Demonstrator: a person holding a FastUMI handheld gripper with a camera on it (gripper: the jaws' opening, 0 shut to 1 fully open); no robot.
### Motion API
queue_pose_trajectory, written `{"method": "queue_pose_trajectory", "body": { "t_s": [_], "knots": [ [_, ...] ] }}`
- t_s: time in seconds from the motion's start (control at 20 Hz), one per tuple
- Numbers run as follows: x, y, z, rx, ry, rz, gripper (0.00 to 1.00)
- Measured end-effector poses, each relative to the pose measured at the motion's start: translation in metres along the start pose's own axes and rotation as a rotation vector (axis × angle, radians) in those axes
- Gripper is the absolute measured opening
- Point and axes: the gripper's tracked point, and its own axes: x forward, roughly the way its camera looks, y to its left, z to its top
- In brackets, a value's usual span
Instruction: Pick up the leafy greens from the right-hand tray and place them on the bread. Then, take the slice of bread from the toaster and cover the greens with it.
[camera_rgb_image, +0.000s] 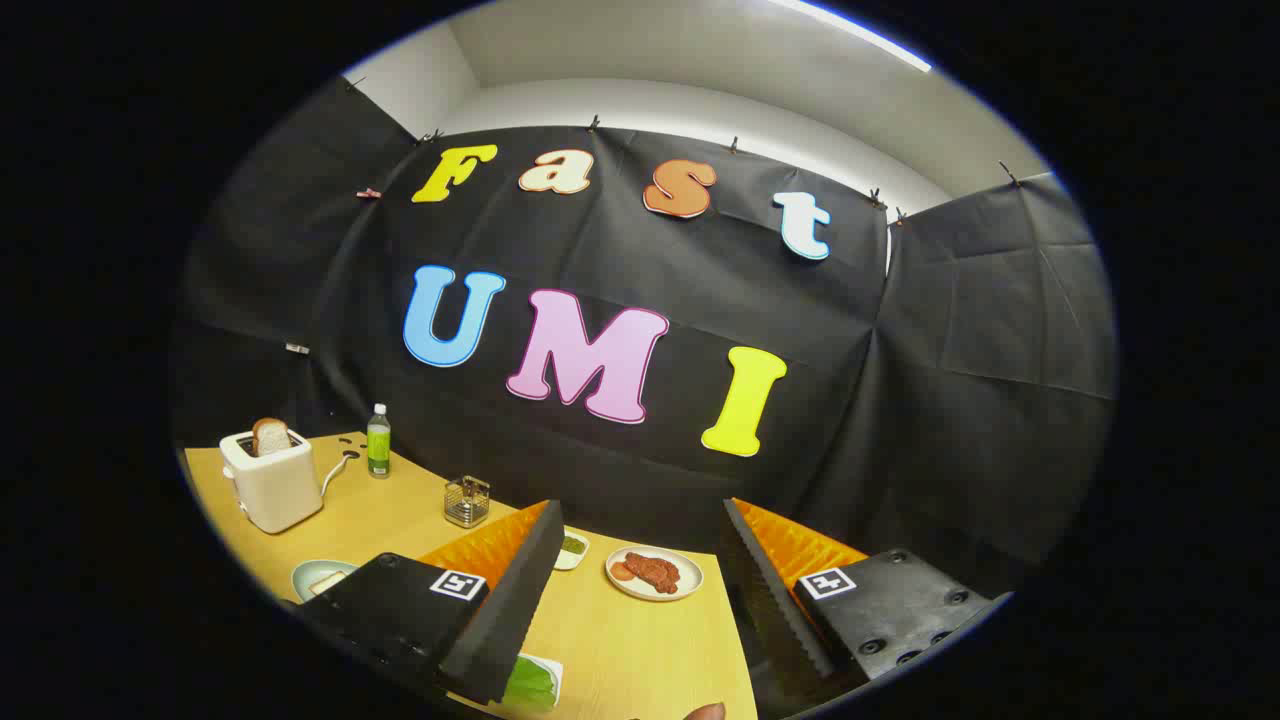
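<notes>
Gripper (640, 590) held above the yellow table (640, 650), fingers spread wide with nothing between them; the left finger (515, 600) and right finger (770, 600) carry black ridged pads backed in orange. All positions below are given relative to the meat plate (655, 573), which lies on the table in the gap between the fingers, just ahead of them.

Greens (530, 683): on a white tray (553, 672) nearer the camera than the plate and to its left, partly hidden under the left finger. Small dish (573, 547) with a green item: just left of the plate, touching the view of the left finger's tip. Bread on a pale blue plate (318, 577): well to the left, partly covered by the gripper body. Wire holder (467, 501): left and slightly beyond. Toaster (272, 480): far left and beyond, white, with one slice (270, 436) standing out of its slot. Bottle (378, 441): beyond the toaster's right side, upright, near the cord. A fingertip (705, 711) shows nearest the camera.
</notes>
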Motion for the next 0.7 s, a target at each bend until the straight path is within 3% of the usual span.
{"method": "queue_pose_trajectory", "body": {
  "t_s": [0.7],
  "knots": [
    [-0.0055, 0.0006, -0.0056, 0.022, 0.022, 0.01, 0.97]
  ]
}}
